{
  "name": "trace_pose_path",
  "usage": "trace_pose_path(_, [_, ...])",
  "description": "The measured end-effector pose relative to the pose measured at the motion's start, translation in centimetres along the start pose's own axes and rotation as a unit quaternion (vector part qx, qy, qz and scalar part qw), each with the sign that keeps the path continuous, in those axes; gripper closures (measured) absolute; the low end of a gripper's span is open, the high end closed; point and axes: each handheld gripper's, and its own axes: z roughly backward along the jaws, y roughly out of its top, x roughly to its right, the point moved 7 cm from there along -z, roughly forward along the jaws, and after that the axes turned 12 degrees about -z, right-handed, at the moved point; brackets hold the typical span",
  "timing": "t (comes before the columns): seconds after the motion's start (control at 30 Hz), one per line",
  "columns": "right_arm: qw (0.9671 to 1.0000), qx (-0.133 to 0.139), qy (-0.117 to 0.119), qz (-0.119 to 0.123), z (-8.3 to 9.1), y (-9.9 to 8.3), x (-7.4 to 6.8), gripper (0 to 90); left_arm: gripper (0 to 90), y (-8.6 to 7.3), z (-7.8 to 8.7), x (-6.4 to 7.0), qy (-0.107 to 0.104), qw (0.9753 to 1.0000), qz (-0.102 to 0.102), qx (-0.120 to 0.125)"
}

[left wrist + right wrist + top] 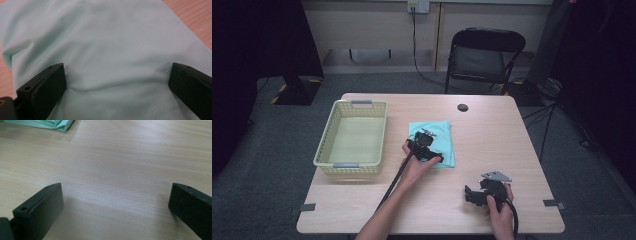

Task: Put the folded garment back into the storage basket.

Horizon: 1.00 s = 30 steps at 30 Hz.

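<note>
On the pale wooden table (492, 135), my left gripper (116, 83) presses wide-open jaws into the folded mint cloth (107, 42), gripping nothing, so closing might pinch only the top layer and unfold it, while my right gripper (116, 205) idles wide open and empty.

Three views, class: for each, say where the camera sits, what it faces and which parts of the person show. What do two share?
High view: above the table's near side, facing forward and down; forearms, left gripper, right gripper.
Left gripper view: on that gripper, facing the folded mint-green cloth; open jaws.
Right gripper view: facing the pale wooden table; open jaws.
Shared: the cloth.
</note>
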Motion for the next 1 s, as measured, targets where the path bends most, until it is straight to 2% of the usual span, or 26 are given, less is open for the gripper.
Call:
trace_pose_path(0.07, [1.0, 0.0, 0.0, 0.0, 0.0, 0.0, 0.0, 0.0, 5.0, 0.1, 0.2, -0.2, -0.006, 1.0, -0.002, -0.006])
trace_pose_path(0.23, [1.0, 0.0, 0.0, 0.001, 0.0, 0.0, 0.0, 0.0, 21.5, 0.1, 0.6, -0.9, -0.014, 0.9999, -0.008, -0.002])
trace_pose_path(0.33, [1.0, 0.0, 0.0, 0.0, 0.0, 0.0, 0.0, 0.0, 35.6, 0.2, 0.8, -1.6, -0.018, 0.9998, -0.01, -0.007])
trace_pose_path(0.47, [1.0, 0.0, 0.001, 0.001, 0.0, 0.0, 0.0, 0.0, 48.7, 0.2, 0.9, -2.3, -0.022, 0.9997, -0.007, -0.001])
trace_pose_path(0.57, [1.0, 0.0, 0.001, 0.002, 0.0, 0.0, 0.0, 0.0, 54.7, 0.1, 1.0, -2.5, -0.022, 0.9997, -0.006, 0.003])
trace_pose_path(0.73, [1.0, 0.0, 0.001, 0.002, 0.0, 0.0, 0.0, 0.0, 65.6, 0.0, 1.3, -2.3, -0.034, 0.9994, -0.006, 0.002])
trace_pose_path(1.0, [1.0, 0.0, 0.001, 0.002, 0.0, 0.0, 0.0, 0.0, 71.2, -0.5, 1.7, -2.1, -0.053, 0.9985, -0.007, 0.004])
